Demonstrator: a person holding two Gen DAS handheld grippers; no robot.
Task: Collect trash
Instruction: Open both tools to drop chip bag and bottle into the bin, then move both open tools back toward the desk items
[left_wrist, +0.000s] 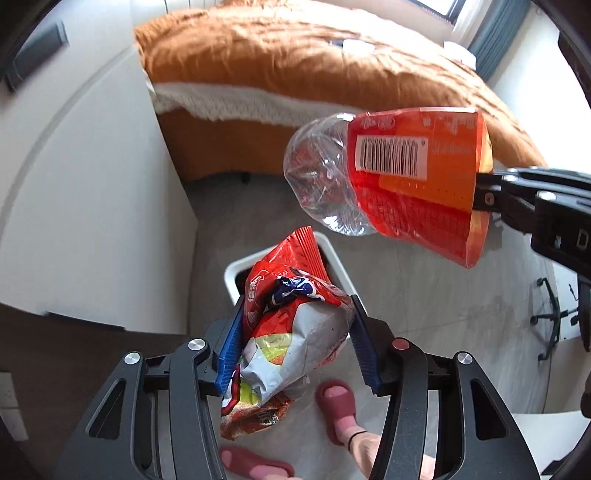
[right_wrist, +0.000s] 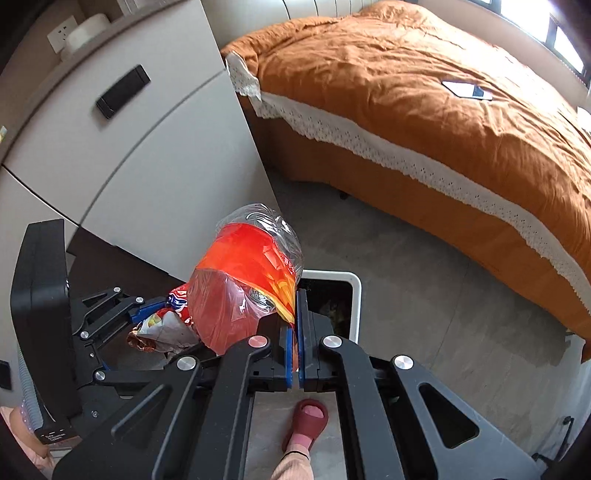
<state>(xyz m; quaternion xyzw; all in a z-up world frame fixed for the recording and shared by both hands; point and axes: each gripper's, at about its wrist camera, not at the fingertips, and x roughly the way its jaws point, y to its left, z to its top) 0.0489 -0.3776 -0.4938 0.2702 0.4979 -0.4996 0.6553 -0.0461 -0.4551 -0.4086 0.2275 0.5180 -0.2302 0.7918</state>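
L gripper (left_wrist: 297, 339) has its jaws clamped on a crumpled snack bag (left_wrist: 284, 332), held above the white trash bin (left_wrist: 236, 269) on the floor; bag hides most of the bin opening. R gripper (right_wrist: 295, 328) jaws are together, pinching the loose red label of a clear plastic bottle (right_wrist: 247, 280) w/ the bottle hanging just left of the bin; cap end not visible. Bin contents dark, hard to make out. Orange bed (right_wrist: 424, 110) far right, small flat item on it unclear. Person's foot in a red slipper (right_wrist: 308, 417) near, partly cut off.
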